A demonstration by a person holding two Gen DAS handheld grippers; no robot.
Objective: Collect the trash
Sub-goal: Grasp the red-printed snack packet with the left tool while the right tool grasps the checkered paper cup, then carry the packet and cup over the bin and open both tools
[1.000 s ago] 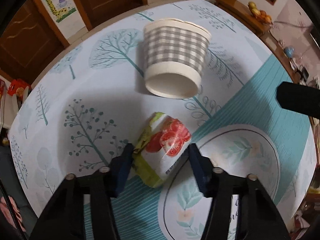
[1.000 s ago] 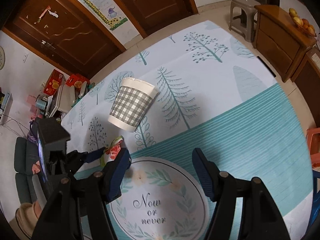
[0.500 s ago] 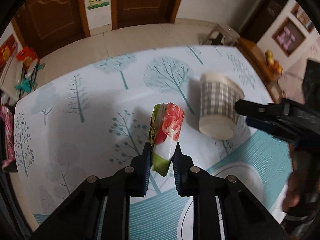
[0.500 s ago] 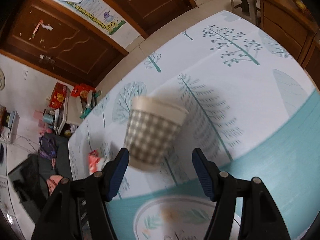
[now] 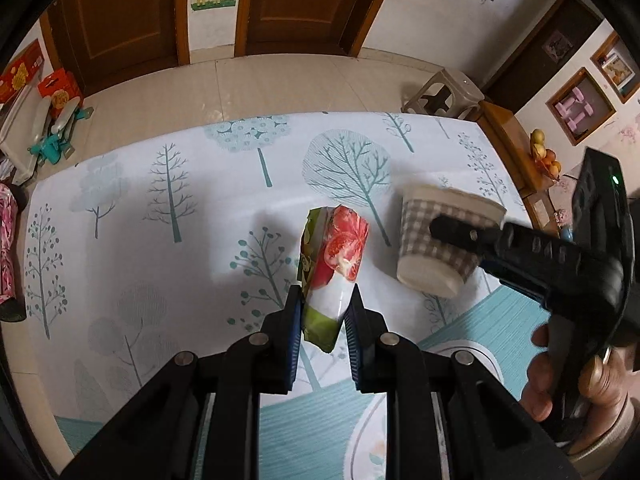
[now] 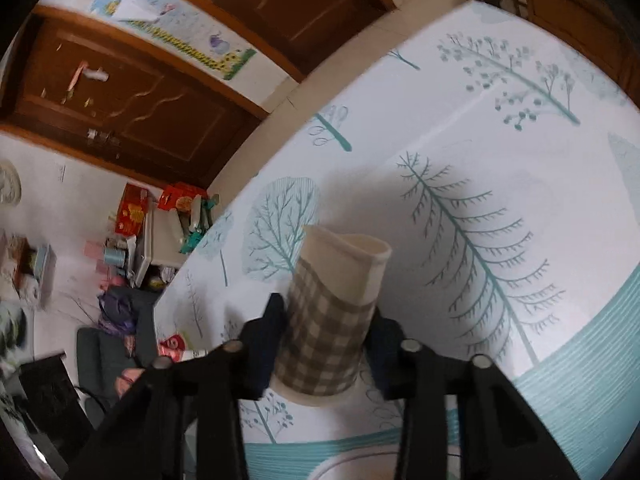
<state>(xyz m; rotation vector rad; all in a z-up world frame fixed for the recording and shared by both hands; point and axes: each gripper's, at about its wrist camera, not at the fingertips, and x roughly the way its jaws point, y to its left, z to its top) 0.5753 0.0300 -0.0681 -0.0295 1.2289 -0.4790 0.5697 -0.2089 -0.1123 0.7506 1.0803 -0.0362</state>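
The room is softly lit, not too bright and not too dark. Both pictures are round like a fish's eye, so straight lines bend and the corners go black. In the left view the wrapper (image 5: 334,264) looks sharp and casts a soft grey shadow on the white desk (image 5: 160,248) to its left. The paper cup (image 5: 440,240) there is a bit smeary. The right view is blurrier, mostly at the left side where the clutter looks smudged. Its cup (image 6: 332,320) throws a wide dark shadow up across the desk (image 6: 500,152). The doors look dim and brown. No strong shine shows anywhere.
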